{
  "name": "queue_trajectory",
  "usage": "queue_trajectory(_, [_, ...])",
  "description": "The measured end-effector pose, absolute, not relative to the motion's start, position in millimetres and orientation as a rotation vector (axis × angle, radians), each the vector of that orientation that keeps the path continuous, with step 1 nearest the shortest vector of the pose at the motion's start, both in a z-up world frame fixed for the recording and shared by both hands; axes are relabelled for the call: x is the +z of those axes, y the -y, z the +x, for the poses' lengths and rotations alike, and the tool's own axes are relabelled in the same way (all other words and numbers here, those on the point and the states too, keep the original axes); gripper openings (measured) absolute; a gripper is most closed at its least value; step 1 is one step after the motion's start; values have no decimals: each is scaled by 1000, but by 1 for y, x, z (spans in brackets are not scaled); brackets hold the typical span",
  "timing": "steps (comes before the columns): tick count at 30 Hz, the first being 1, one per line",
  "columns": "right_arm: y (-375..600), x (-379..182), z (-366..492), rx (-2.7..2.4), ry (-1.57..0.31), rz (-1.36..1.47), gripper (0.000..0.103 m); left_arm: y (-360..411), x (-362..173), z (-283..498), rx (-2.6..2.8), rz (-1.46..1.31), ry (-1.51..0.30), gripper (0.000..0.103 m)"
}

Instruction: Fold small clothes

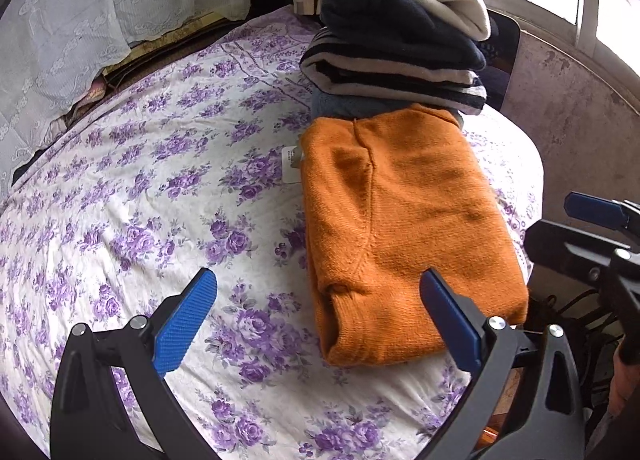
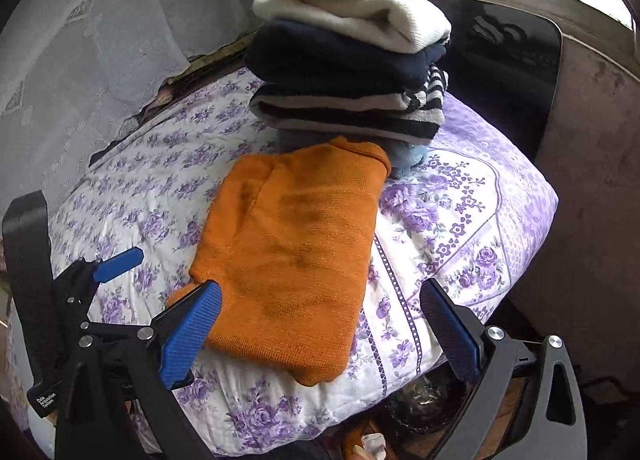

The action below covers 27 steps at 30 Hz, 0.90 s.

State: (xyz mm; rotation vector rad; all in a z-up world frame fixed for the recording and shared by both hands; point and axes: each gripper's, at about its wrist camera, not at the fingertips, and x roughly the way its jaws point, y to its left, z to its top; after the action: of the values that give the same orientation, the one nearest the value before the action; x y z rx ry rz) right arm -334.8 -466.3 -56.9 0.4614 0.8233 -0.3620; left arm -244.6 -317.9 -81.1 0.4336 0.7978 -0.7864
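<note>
Bed: flowery purple-and-white sheet (image 1: 140, 199), lace curtain (image 1: 60, 31) off to the left.
Left gripper (image 1: 320, 316): spread wide, nothing in it, near the sweater's front edge.
Sweater (image 1: 404, 227): orange, folded flat, touching the stack of folded clothes (image 1: 396, 39) behind.
Right gripper (image 2: 320, 324): released, empty too.

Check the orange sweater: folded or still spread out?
Folded. The orange sweater lies as a compact rectangle on the bedspread, with a doubled, rolled edge at its near end, no sleeves sticking out, and neither hand-held gripper holding it.
</note>
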Motion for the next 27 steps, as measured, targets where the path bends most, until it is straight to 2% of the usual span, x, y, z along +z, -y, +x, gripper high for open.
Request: queue_trajectory(27, [474, -59, -332, -345, -811, 512, 100, 317, -80, -251, -775, 453, -765, 99])
